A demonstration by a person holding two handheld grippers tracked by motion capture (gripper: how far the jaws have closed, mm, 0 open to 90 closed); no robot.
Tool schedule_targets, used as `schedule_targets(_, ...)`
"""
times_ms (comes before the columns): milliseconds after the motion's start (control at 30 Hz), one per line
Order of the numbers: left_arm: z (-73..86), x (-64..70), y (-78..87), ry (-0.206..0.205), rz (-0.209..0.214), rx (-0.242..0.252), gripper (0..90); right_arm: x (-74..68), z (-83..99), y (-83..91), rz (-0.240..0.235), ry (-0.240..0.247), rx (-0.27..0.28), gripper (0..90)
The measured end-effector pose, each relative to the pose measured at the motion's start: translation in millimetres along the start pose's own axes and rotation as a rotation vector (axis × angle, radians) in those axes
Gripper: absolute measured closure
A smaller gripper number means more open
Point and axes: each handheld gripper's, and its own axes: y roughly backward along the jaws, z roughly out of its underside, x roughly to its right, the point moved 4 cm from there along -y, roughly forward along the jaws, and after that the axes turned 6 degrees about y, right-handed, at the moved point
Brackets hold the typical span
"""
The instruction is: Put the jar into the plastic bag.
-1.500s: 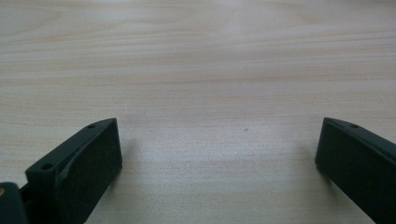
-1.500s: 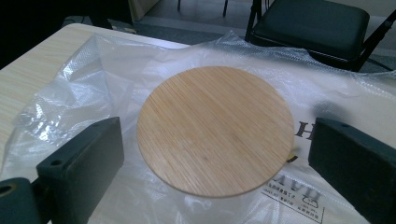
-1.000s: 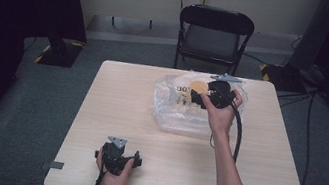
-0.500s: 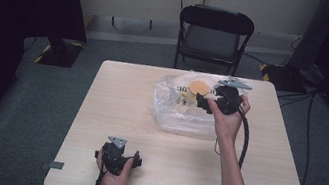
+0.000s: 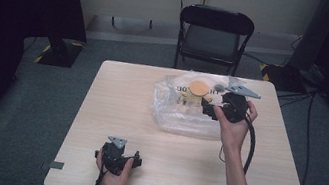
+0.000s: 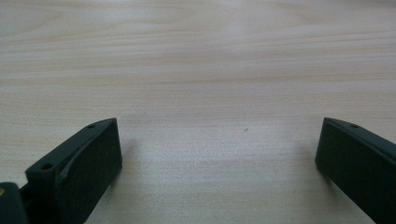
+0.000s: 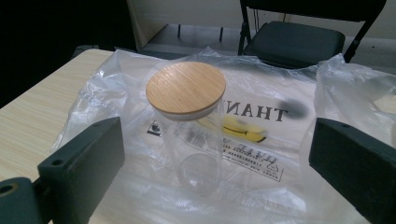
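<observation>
High view is showing the left tongs point(image 5: 137, 157) lying spread and idle at the table's point(image 5: 98, 112) six o'clock edge, pinching nothing, while the right tongs point(image 5: 206, 110) are hovering farther off, spread wide. They are lining up on the glass jar point(image 7: 189, 130), standing upright on the crinkled plastic bag point(image 7: 280, 140) toward twelve o'clock. Reaching seems the step; next they need advancing around the clear, empty body under its round wooden lid point(image 7: 186, 87), then squeezing gently.
</observation>
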Motion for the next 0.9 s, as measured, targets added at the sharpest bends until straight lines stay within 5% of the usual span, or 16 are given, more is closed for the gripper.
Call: schedule_targets(900,0.3,0.4,0.2,0.005,-0.004,0.001,0.0,10.1,48.9,53.4,0.041,-0.055,0.018,2.5)
